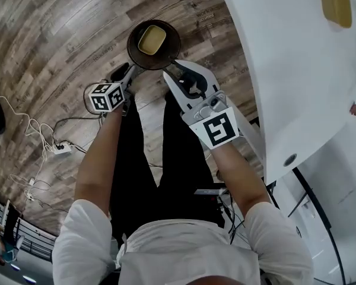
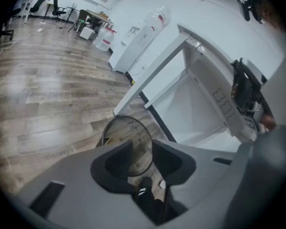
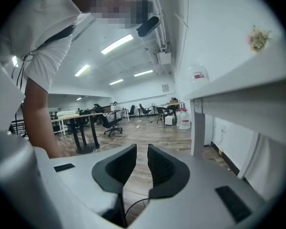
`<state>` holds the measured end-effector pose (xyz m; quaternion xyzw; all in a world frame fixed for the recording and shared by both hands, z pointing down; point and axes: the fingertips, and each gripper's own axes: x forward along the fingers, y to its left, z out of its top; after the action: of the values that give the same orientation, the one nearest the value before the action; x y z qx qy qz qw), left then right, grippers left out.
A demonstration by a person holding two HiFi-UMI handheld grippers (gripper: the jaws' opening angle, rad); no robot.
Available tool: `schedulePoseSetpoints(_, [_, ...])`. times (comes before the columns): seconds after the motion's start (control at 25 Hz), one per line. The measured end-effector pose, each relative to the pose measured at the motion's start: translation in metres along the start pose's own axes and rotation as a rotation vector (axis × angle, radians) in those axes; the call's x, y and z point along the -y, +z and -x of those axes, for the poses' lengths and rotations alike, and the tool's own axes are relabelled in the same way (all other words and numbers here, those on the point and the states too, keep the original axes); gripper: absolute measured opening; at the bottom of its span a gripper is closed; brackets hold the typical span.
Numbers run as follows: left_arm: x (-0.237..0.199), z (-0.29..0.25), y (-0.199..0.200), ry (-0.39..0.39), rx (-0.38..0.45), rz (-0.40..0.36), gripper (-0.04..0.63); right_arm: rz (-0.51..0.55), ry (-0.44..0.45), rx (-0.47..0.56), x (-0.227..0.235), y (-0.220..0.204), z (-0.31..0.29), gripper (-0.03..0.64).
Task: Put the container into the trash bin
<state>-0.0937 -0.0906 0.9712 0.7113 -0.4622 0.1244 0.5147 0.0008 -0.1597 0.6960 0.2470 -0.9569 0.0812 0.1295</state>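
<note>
Container point(image 1: 152, 40) was already sitting in the trash bin point(image 1: 134, 53). Your left gripper point(image 2: 142, 149) was by its rim, jaws apart and empty. Your right gripper point(image 3: 142, 151) had a narrow gap, gripping nothing.

The pale yellow, round-cornered container point(image 1: 152, 40) lies flat inside the round black trash bin point(image 1: 135, 47), which stands on the wooden floor point(image 1: 59, 34) at upper centre.

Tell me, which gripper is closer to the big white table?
Right. The right gripper is just beside the edge of the white table. The left gripper is farther off, on the right gripper's other side, pointing at the trash bin.
</note>
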Motion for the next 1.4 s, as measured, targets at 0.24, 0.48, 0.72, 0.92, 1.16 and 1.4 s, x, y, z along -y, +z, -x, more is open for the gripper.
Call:
schedulePoseSetpoints(0.24, [0.084,0.106,0.114,-0.158,0.188,-0.148,0.133,0.005,-0.050,0.024,-0.013,0.096,0.008,0.090])
schedulePoseSetpoints(0.48, [0.175,0.233,0.244,-0.222,0.410,-0.418,0.133,0.059,-0.113,0.202,-0.023,0.228,0.018,0.091])
schedulePoseSetpoints(0.72, [0.257,0.347,0.317,-0.253,0.505,-0.645,0.137,0.169,-0.154,0.337,-0.038,0.353,0.069,0.101])
schedulePoseSetpoints(0.92, [0.328,0.423,0.360,-0.307,0.604,-0.740,0.147,0.177,-0.206,0.402,-0.045,0.420,0.120,0.126])
schedulePoseSetpoints(1.16, [0.418,0.479,0.372,-0.394,0.701,-0.836,0.156,0.171,-0.255,0.456,-0.058,0.453,0.180,0.152])
schedulePoseSetpoints(1.4, [0.446,0.474,0.372,-0.407,0.739,-0.809,0.163,0.136,-0.265,0.467,-0.040,0.441,0.203,0.152])
